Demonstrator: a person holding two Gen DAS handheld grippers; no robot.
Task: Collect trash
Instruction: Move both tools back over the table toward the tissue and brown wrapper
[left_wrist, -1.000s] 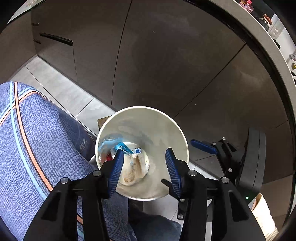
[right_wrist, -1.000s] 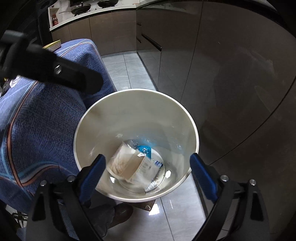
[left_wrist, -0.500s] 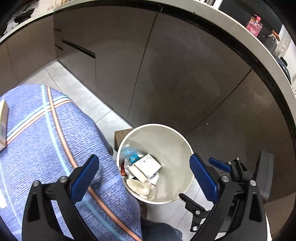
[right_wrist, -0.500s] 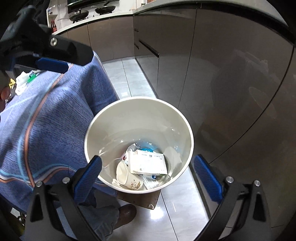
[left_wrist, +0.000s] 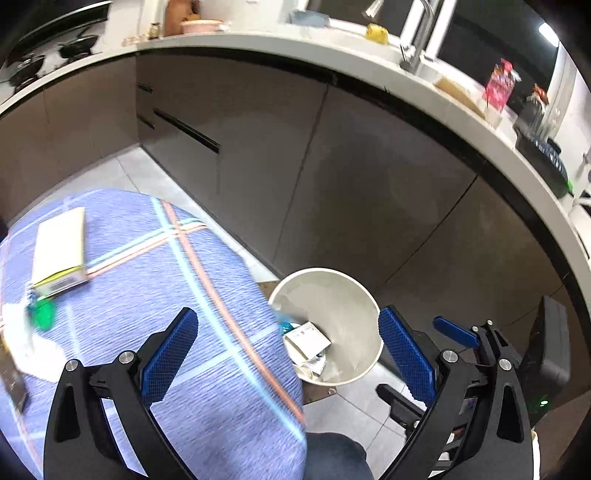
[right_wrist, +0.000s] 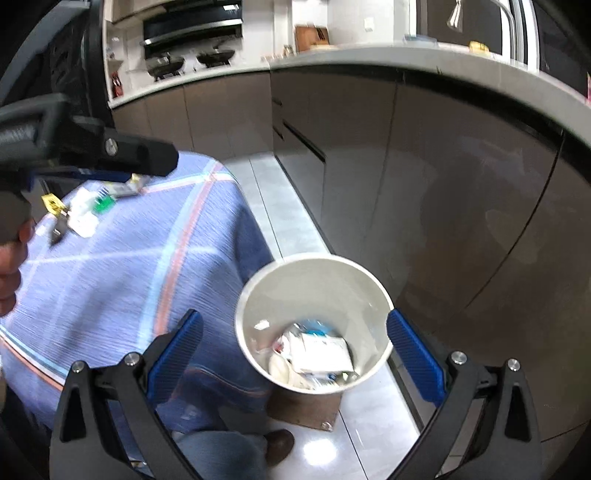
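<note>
A white round trash bin (left_wrist: 354, 299) (right_wrist: 314, 288) stands on the floor beside the table. It holds a white box (right_wrist: 321, 352), a paper cup (right_wrist: 280, 367) and wrappers. My left gripper (left_wrist: 288, 354) is open and empty, high above the table edge and the bin. My right gripper (right_wrist: 295, 354) is open and empty above the bin. On the blue checked tablecloth (left_wrist: 166, 288) lie a cream box (left_wrist: 59, 251), a green-and-white wrapper (left_wrist: 40, 317) and more scraps (right_wrist: 88, 210).
Grey kitchen cabinets (left_wrist: 332, 177) stand behind the bin under a white counter (left_wrist: 443, 99). The bin sits on a small wooden board (right_wrist: 306, 410) on the tiled floor. My shoe (right_wrist: 279, 443) is near it.
The left gripper dropped a white box into the bin and opened wide. Both grippers have risen and pulled back, and the tabletop has come into view.
</note>
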